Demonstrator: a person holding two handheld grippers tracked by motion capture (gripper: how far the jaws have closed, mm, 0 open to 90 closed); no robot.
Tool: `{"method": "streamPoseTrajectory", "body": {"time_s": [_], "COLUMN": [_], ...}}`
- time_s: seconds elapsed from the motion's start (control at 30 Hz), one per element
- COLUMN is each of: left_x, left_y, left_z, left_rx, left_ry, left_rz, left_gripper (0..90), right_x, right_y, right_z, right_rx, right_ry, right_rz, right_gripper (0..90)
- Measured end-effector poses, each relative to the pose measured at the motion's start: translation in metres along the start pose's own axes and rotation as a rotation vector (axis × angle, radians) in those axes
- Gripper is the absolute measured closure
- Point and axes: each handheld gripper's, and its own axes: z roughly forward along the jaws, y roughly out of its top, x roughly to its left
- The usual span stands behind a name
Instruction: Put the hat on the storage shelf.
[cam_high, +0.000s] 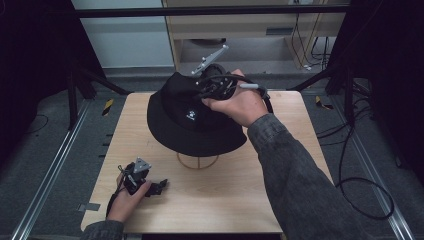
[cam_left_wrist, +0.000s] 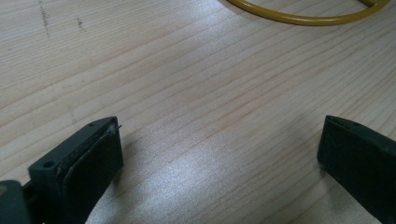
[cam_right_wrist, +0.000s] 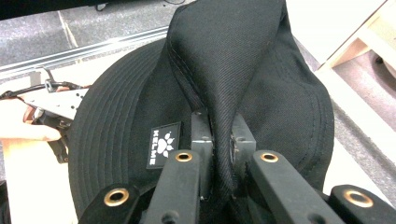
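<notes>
Pale wooden worktop (cam_high: 220, 200): my right gripper (cam_right_wrist: 219, 140) pinches the black hat's (cam_high: 192, 117) crown fold, brim hiding most of the yellow stand (cam_high: 197, 162); left gripper (cam_left_wrist: 219, 154) gapes near the front-left corner.

The middle of the surface (cam_high: 150, 107) is blocked by a black hat (cam_high: 192, 117) on a yellow wire stand (cam_high: 197, 162), whose ring base sits on the wood under the brim. The right claw (cam_high: 212, 82) and hand (cam_high: 240, 102) crowd the hat's far right side, jaws pinched on a fold of the crown. The left claw (cam_high: 157, 187) rests at the near left edge, jaws spread over bare wood. Bare wood lies along the near edge and both sides of the hat.
</notes>
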Motion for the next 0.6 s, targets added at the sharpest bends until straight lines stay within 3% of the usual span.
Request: {"method": "streamPoseTrajectory", "body": {"time_s": [0.4, 0.6], "left_x": [0.0, 0.0], "left_y": [0.0, 0.0], "left_z": [0.0, 0.0], "left_rx": [-0.003, 0.0], "left_ry": [-0.001, -0.001], "left_rz": [-0.006, -0.001], "left_gripper": [0.0, 0.0], "right_x": [0.005, 0.002], "right_y": [0.0, -0.002], "right_z": [0.015, 0.019], "right_rx": [0.018, 0.022], "right_ry": [0.011, 0.013], "right_rz": [-0.009, 0.008], "right_gripper": [84.2, 83.5]}}
